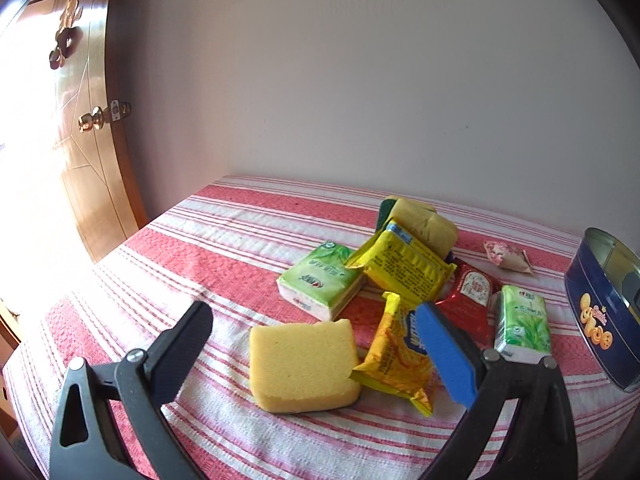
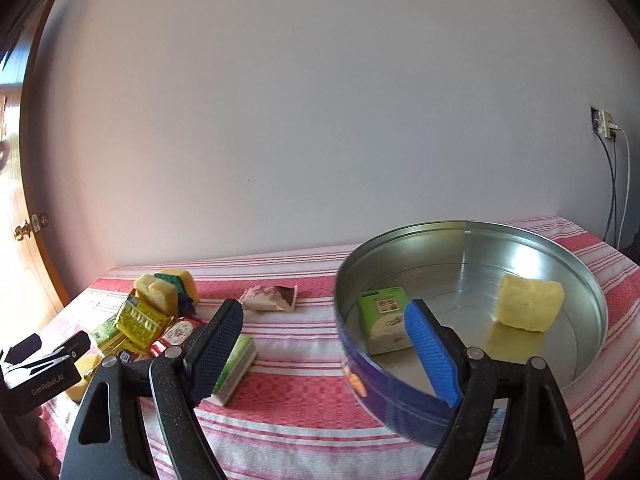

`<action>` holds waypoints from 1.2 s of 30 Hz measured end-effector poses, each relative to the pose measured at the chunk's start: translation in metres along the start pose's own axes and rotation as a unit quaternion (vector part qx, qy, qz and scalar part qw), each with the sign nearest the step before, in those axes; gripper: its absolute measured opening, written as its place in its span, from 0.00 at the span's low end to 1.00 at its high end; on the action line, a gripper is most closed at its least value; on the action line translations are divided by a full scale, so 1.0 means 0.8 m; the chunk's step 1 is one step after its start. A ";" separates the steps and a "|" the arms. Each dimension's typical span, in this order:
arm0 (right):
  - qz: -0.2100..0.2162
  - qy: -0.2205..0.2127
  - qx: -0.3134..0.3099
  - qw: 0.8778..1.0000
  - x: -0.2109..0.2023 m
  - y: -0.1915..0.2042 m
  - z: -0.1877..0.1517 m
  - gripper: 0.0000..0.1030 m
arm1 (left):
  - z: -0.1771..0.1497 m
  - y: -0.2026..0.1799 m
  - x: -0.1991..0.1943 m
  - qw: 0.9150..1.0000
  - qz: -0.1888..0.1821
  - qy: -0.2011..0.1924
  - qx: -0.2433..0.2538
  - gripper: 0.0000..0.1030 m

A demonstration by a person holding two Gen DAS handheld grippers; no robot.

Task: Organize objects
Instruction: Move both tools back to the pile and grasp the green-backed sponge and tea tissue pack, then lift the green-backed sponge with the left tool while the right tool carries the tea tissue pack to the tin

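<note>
Objects for sorting lie on a red-and-white striped cloth (image 1: pixel 224 240) against a pale wall. We note a loose heap: a yellow sponge (image 1: pixel 304 364) nearest the left gripper (image 1: pixel 320 356), a yellow snack packet (image 1: pixel 400 364) touching its right edge, a green tissue pack (image 1: pixel 320 280) behind, a second yellow packet (image 1: pixel 400 268), a red sachet (image 1: pixel 474 292), another green tissue pack (image 1: pixel 522 324) standing by the right finger, and a scouring sponge (image 1: pixel 424 220) at the back. A small crumpled wrapper (image 1: pixel 506 258) lies apart, towards the tin.

We find the left gripper wide open, gripping nothing; the yellow sponge sits between its fingers, untouched.

The right gripper (image 2: pixel 328 352) is likewise wide open and empty, poised over the near rim of a round blue tin (image 2: pixel 400 396). Inside the tin we record one green tissue pack (image 2: pixel 386 320) and one yellow sponge (image 2: pixel 528 304), well apart.
</note>
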State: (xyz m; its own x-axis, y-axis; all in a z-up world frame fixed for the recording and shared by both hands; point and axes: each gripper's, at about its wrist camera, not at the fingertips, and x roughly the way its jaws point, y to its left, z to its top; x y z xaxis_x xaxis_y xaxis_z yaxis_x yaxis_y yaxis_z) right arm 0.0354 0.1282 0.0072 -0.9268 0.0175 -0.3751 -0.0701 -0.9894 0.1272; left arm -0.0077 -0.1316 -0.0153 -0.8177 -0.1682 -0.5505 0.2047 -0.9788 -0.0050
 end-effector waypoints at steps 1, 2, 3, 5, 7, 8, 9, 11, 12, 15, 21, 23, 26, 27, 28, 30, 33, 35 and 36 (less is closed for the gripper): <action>0.011 0.008 -0.002 1.000 0.004 0.009 -0.002 0.82 | 0.000 0.005 0.004 1.000 0.002 0.009 -0.002 0.99; 0.021 0.017 -0.004 1.000 0.007 0.017 -0.004 0.82 | -0.002 0.009 0.009 1.000 0.004 0.018 -0.002 0.99; 0.029 0.028 -0.008 0.999 0.009 0.028 -0.009 0.82 | -0.003 0.012 0.014 1.000 0.005 0.028 0.000 0.99; 0.037 0.053 -0.016 0.998 0.017 0.047 -0.014 0.82 | -0.004 0.016 0.024 0.999 0.008 0.045 0.000 0.99; 0.043 0.077 -0.025 0.996 0.028 0.063 -0.018 0.82 | -0.005 0.020 0.032 0.998 0.010 0.061 -0.008 0.99; 0.042 0.087 -0.031 0.995 0.034 0.072 -0.019 0.82 | -0.005 0.023 0.038 0.997 0.009 0.072 -0.013 0.99; 0.039 0.095 -0.036 0.994 0.038 0.076 -0.020 0.82 | -0.005 0.025 0.043 0.996 0.008 0.082 -0.017 0.99; 0.033 0.111 -0.041 0.992 0.046 0.083 -0.022 0.82 | -0.007 0.028 0.053 0.994 0.009 0.102 -0.024 0.99; 0.030 0.119 -0.040 0.992 0.053 0.086 -0.023 0.82 | -0.007 0.029 0.056 0.994 0.006 0.109 -0.027 0.99; 0.013 0.153 -0.039 0.987 0.073 0.090 -0.026 0.82 | -0.008 0.029 0.063 0.992 -0.001 0.123 -0.033 1.00; -0.007 0.212 -0.034 0.977 0.114 0.099 -0.033 0.82 | -0.010 0.023 0.075 0.988 -0.026 0.146 -0.039 1.00; -0.014 0.234 -0.036 0.971 0.127 0.101 -0.037 0.81 | -0.013 0.020 0.083 0.984 -0.047 0.166 -0.045 1.00; -0.005 0.242 -0.027 0.970 0.130 0.095 -0.039 0.74 | -0.014 0.007 0.087 0.984 -0.036 0.172 -0.022 1.00; -0.006 0.242 -0.026 0.970 0.129 0.094 -0.039 0.68 | -0.013 0.002 0.087 0.984 -0.031 0.173 -0.016 0.97; -0.004 0.240 -0.023 0.970 0.128 0.092 -0.038 0.65 | -0.013 0.001 0.086 0.985 -0.032 0.170 -0.014 0.90; 0.002 0.238 -0.017 0.971 0.125 0.088 -0.038 0.59 | -0.012 0.002 0.081 0.986 -0.042 0.161 -0.018 0.77; 0.014 0.236 -0.008 0.972 0.122 0.080 -0.038 0.56 | -0.010 0.009 0.076 0.987 -0.052 0.151 -0.031 0.50; 0.026 0.234 -0.001 0.972 0.119 0.074 -0.037 0.56 | -0.010 0.010 0.076 0.986 -0.063 0.149 -0.034 0.33; 0.035 0.231 0.004 0.972 0.116 0.071 -0.037 0.55 | -0.009 0.011 0.075 0.986 -0.066 0.147 -0.036 0.29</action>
State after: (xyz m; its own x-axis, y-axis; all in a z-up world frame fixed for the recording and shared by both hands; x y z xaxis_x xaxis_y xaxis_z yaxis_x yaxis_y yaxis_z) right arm -0.0436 0.0696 -0.0476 -0.6652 -0.1176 -0.7374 -0.0175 -0.9848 0.1729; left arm -0.0508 -0.1491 -0.0545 -0.6500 0.0115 -0.7598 0.1535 -0.9773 -0.1461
